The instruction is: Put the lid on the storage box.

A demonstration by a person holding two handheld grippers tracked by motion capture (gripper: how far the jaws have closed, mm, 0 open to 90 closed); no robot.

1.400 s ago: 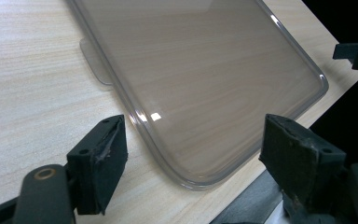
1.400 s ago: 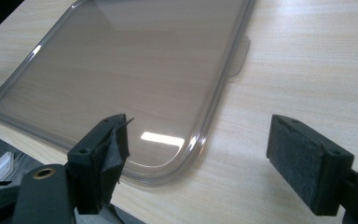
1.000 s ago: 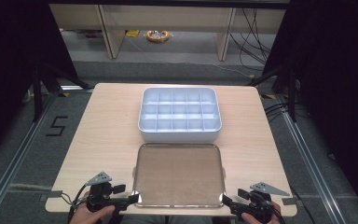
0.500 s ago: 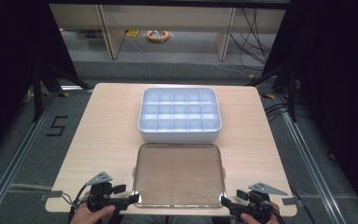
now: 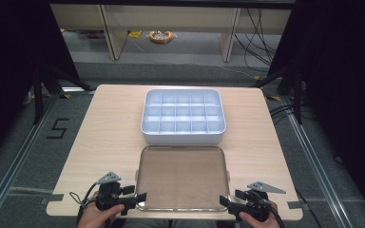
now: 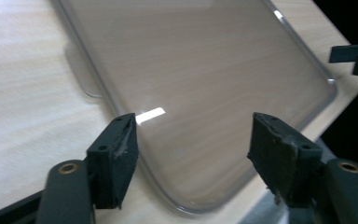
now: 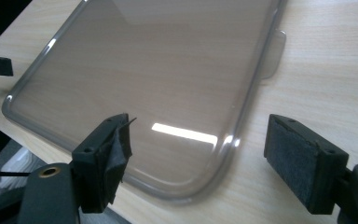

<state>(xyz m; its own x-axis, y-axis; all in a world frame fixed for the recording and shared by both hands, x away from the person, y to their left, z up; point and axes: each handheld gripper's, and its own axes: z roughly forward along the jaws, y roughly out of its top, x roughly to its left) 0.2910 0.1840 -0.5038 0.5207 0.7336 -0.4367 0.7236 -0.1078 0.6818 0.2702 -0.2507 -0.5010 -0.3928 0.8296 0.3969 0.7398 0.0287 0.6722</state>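
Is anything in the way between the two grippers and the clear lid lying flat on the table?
Nothing visible. The left gripper and right gripper each straddle a near corner of the clear lid, jaws open. The left gripper's jaws have just been closing, pads not yet pressing.

Both hands sit low at the near table edge, each holding a gripper pointed inward toward the other. Left gripper (image 5: 140, 196) in the left hand (image 5: 102, 213): jaws apart, just been closing, pads pressing nothing. Right gripper (image 5: 224, 201) in the right hand (image 5: 256, 216): jaws apart, gripping nothing.
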